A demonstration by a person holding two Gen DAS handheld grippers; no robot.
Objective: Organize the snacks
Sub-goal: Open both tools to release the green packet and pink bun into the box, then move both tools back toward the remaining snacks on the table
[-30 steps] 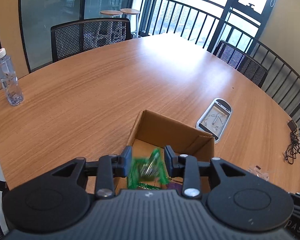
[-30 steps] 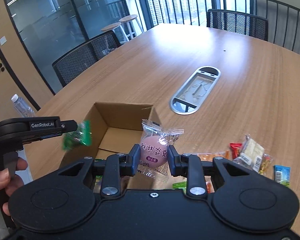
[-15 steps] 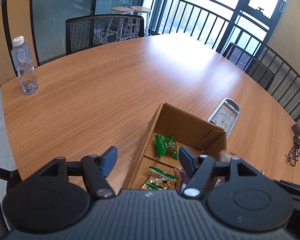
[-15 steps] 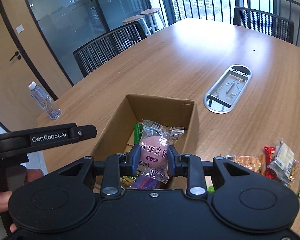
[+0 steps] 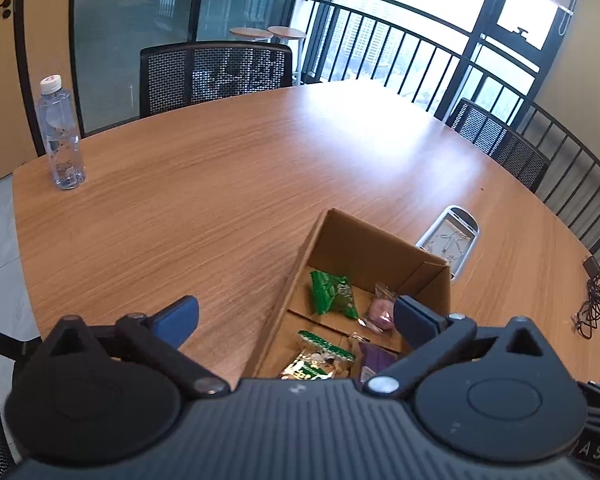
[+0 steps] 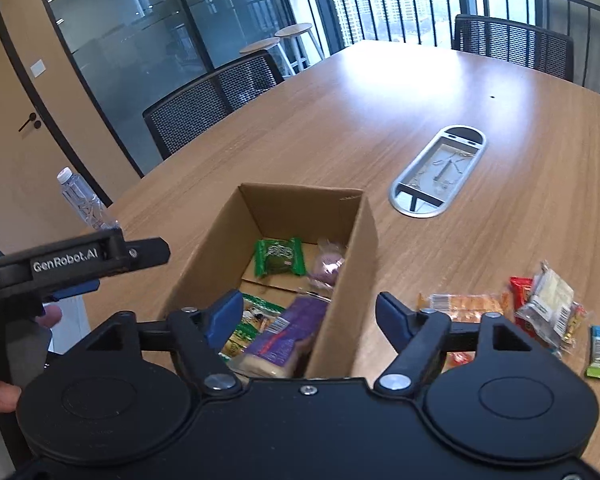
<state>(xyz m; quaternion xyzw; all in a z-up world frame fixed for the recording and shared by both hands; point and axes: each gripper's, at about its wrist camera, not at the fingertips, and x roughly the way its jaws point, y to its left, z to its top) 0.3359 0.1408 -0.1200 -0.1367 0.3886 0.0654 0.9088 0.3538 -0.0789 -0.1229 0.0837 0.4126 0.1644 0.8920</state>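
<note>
Grippers left (image 5: 296, 318) and right (image 6: 310, 314) wide open, empty, over box (image 6: 364, 240), loose snacks (image 6: 540, 308) only in right view.

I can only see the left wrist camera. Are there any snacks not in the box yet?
Observer: Yes, a pile of snacks lies on the table, to the right of the cardboard box.
Operator: Is the other grabber holding one?
Observer: No, the right gripper is open and empty, over the box's near end.
Operator: Which snack is closest to it?
Observer: An orange packet, just past its right finger.
</note>
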